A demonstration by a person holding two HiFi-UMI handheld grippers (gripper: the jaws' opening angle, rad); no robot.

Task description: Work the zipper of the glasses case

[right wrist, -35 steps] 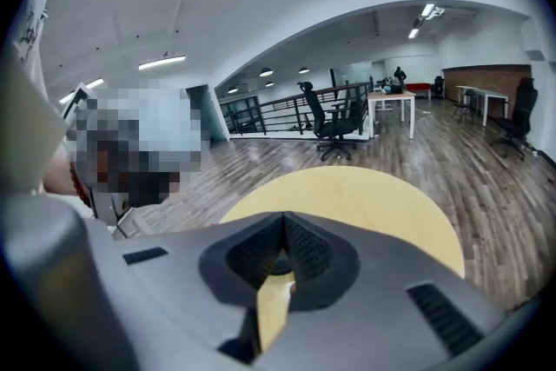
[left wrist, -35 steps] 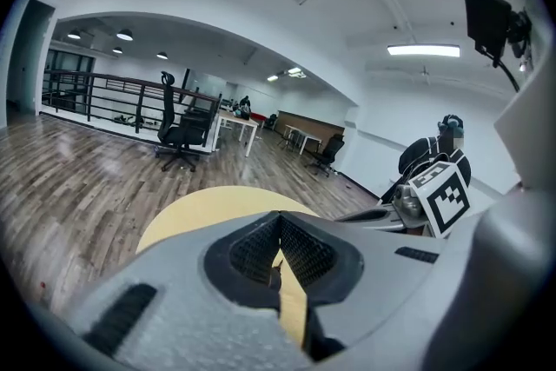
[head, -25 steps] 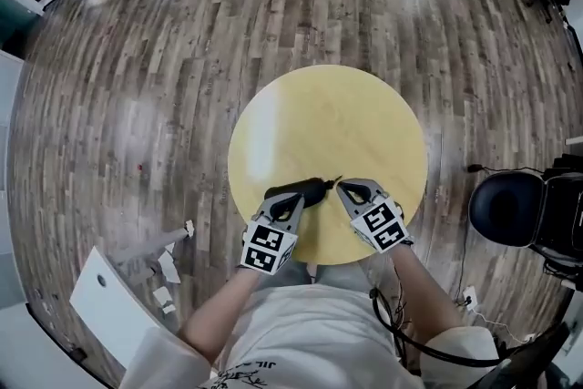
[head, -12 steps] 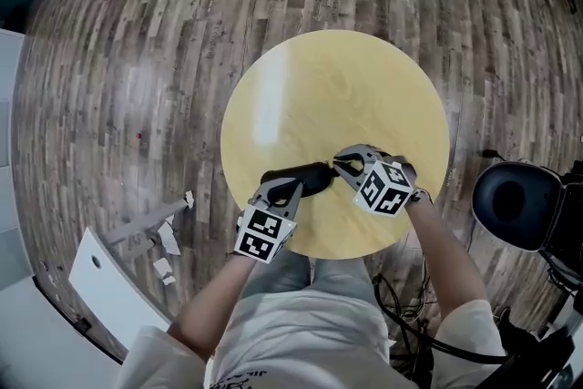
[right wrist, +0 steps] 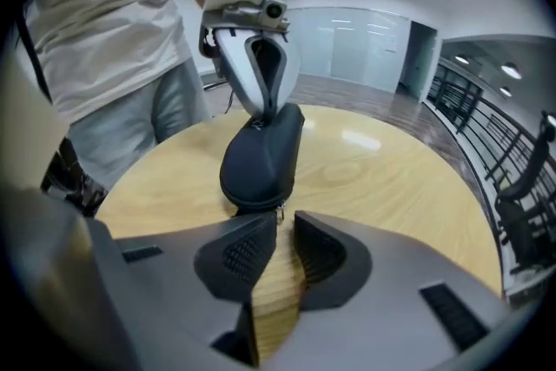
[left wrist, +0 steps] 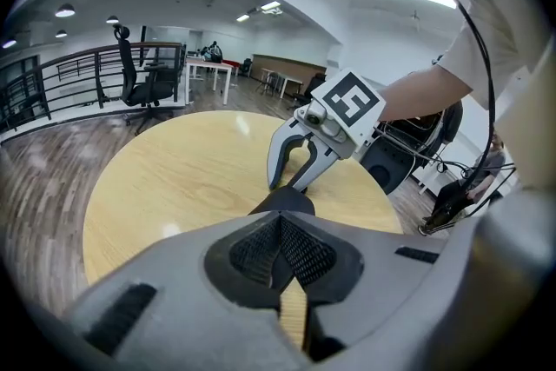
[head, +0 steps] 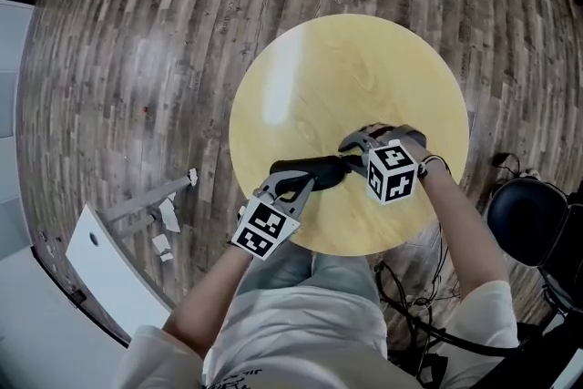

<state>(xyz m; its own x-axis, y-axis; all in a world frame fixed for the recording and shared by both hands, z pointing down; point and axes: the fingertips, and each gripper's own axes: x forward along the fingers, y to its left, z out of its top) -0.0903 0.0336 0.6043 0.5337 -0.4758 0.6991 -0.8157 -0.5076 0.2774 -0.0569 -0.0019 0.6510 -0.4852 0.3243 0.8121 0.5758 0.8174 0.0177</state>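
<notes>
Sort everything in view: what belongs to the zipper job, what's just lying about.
Job: glasses case, zipper pull, left claw, right claw, round table.
Lying about: black office chair, white board, floor scraps.

The left gripper [head: 299, 184] and right gripper [head: 347, 154] are grey plastic. Black ribbed pads [right wrist: 233, 258] line the fingers [right wrist: 347, 274], and a white cube [head: 264, 230] with black square markers sits behind them. The person wears a white shirt [head: 301, 337] and grey trousers [head: 332, 273], with a black cable [left wrist: 489, 91] alongside.
</notes>
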